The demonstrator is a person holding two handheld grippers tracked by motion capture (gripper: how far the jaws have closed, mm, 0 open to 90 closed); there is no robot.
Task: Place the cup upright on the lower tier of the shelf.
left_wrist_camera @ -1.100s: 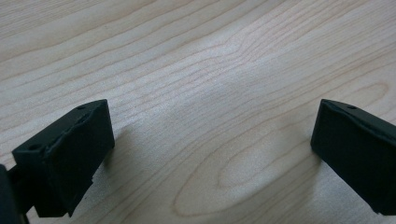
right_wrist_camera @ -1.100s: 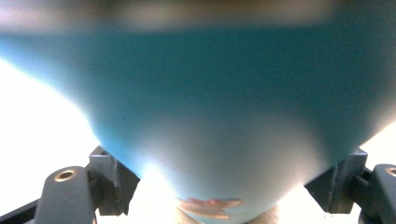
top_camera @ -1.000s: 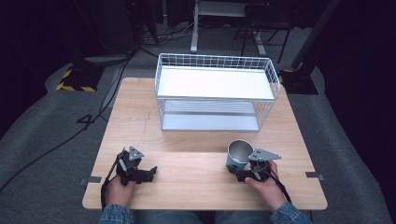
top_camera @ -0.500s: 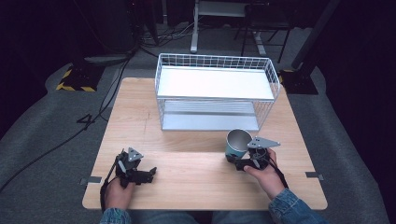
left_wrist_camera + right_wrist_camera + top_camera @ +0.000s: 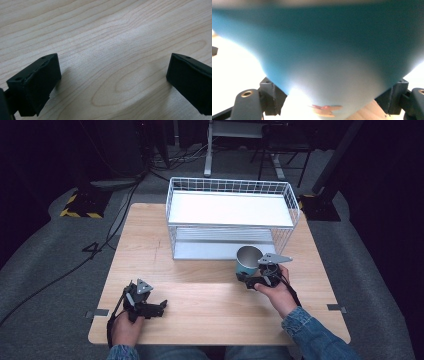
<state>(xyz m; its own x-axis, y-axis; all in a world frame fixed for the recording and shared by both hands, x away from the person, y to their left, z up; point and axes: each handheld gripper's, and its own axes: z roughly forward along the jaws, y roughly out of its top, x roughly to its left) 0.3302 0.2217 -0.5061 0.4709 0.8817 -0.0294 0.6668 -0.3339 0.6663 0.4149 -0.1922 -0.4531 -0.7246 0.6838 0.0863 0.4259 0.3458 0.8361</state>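
Note:
A teal cup (image 5: 248,260) with a shiny metal inside stands upright just in front of the white wire rack (image 5: 230,210). My right gripper (image 5: 251,281) is shut on the cup's lower part from the near side. In the right gripper view the cup's teal wall (image 5: 324,50) is very close, with one black jaw on each side of its base, and my right gripper (image 5: 332,98) is clamped on it. My left gripper (image 5: 159,307) rests at the near left of the wooden table (image 5: 200,315). In its own view my left gripper (image 5: 112,82) is open over bare wood.
The rack has a white top tray and a lower shelf (image 5: 220,250), and takes up the far middle of the table. A person's hands hold both grippers at the near edge. Dark floor with cables surrounds the table.
My right gripper has carried the cup away from the near edge toward the rack and slightly left. The left gripper has stayed in place.

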